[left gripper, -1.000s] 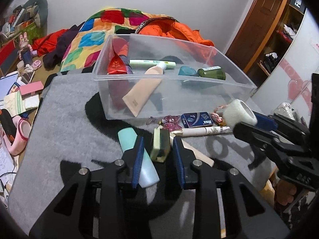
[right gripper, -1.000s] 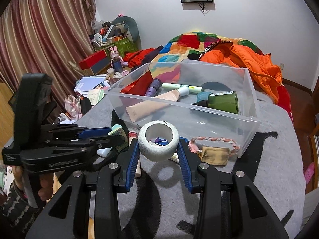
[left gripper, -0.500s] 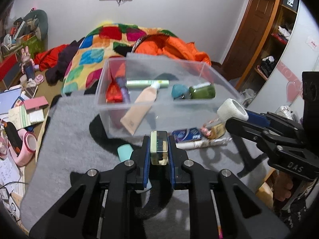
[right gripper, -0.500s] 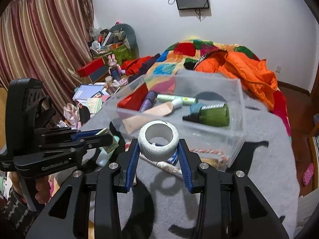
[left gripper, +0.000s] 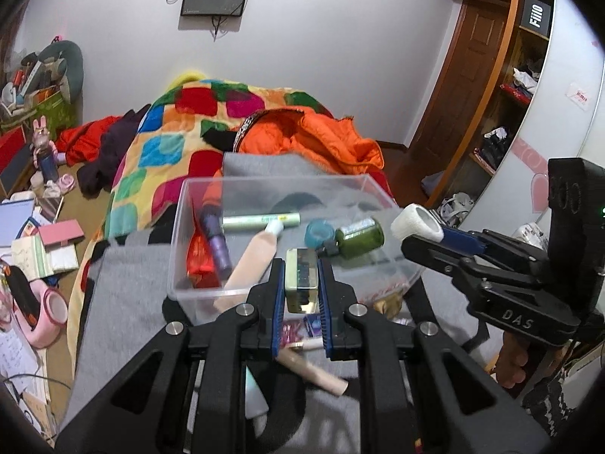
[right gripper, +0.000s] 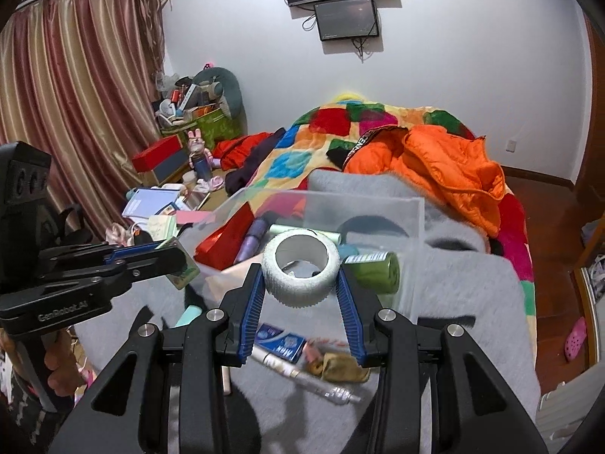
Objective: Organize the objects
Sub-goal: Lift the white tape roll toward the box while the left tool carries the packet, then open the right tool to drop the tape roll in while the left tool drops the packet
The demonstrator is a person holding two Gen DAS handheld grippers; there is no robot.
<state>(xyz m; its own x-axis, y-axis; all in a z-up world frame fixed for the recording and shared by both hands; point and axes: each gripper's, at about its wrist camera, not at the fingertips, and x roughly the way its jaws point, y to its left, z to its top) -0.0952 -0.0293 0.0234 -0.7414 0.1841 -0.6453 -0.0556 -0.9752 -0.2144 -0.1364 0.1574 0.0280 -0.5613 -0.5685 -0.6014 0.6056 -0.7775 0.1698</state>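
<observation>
L gripper (left gripper: 301, 295) clamped on small greenish rectangular glass bottle (left gripper: 301, 280), held above clear plastic bin (left gripper: 177, 242). R gripper (right gripper: 300, 302) clamped on white bandage roll (right gripper: 300, 272), w/ bin just beyond.

The blue box (right gripper: 280, 341) lies partly hidden behind the right gripper's fingers (right gripper: 250, 302), its lettering perhaps too blurred to read.

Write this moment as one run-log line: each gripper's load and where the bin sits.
left gripper: shut on small block | right gripper: shut on tape roll | clear bin: ahead, partly filled | both loads raised near bin
</observation>
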